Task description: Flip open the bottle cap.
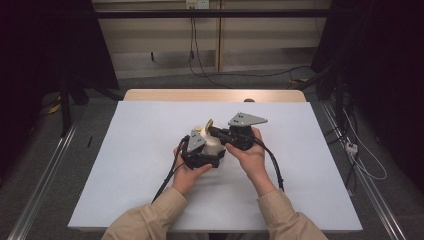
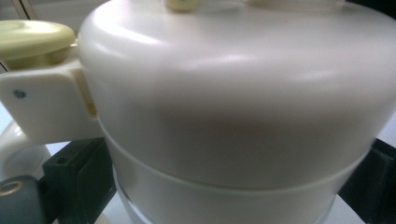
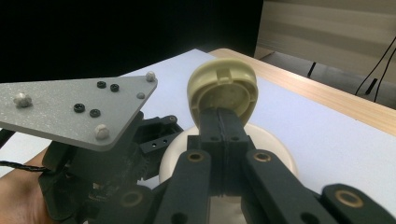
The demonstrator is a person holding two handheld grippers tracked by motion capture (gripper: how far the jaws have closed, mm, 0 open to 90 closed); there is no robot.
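Observation:
A cream-white round container [image 1: 214,146] stands at the middle of the table. My left gripper [image 1: 202,153] is shut on it: the container's body [image 2: 233,116] sits between the jaws, with one black finger [image 2: 79,179] on each side. A pale yellow round lid [image 3: 223,88] stands on edge above the container's white top [image 3: 278,149]. My right gripper [image 3: 219,128] is shut on that lid, jaws pressed together on its lower edge. From above, the lid [image 1: 209,123] shows at the tip of the right gripper [image 1: 216,132]. A white bracket [image 2: 44,107] on the container's side carries a yellow part [image 2: 32,39].
The white table sheet [image 1: 140,165] has free room on all sides of the hands. The left gripper's grey three-cornered plate [image 3: 79,107] lies close beside the right jaws. A wooden table edge [image 1: 215,95] runs along the back, with cables and dark stands beyond it.

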